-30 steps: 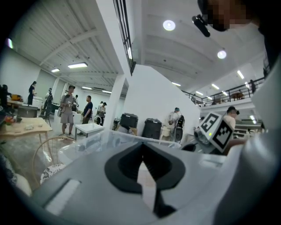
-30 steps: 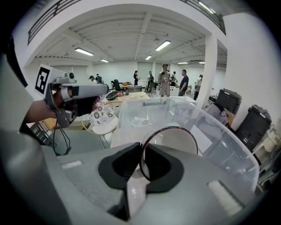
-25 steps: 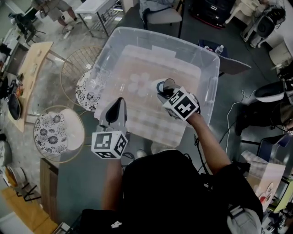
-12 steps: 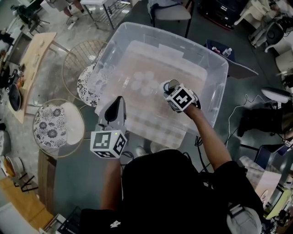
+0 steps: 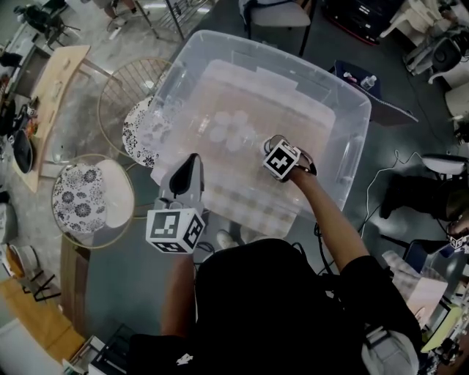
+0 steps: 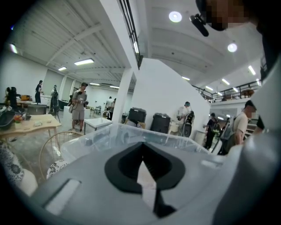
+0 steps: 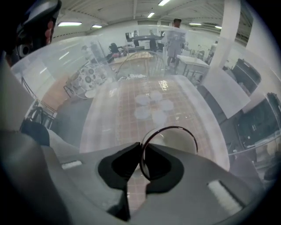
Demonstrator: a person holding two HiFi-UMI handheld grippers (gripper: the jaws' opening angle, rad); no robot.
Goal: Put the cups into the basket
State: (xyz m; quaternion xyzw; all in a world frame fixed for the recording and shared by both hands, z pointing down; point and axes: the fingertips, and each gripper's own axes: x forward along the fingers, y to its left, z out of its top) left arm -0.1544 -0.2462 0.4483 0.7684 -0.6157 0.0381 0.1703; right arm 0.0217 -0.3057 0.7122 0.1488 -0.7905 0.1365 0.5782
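A big clear plastic bin stands on the floor in front of me. Several clear cups sit together on its bottom, and the right gripper view shows these cups further in. My right gripper reaches down inside the bin. It is shut on the rim of a clear cup, with the jaws pinching the glass wall. My left gripper hangs just outside the bin's near left wall. Its jaws are together with nothing between them.
Two round wire stools with floral cushions stand left of the bin. A wooden table lies further left and a chair stands behind the bin. People stand in the hall in the background.
My right gripper has gone down deeper into the bin with the cup still in it. The left gripper has barely moved.
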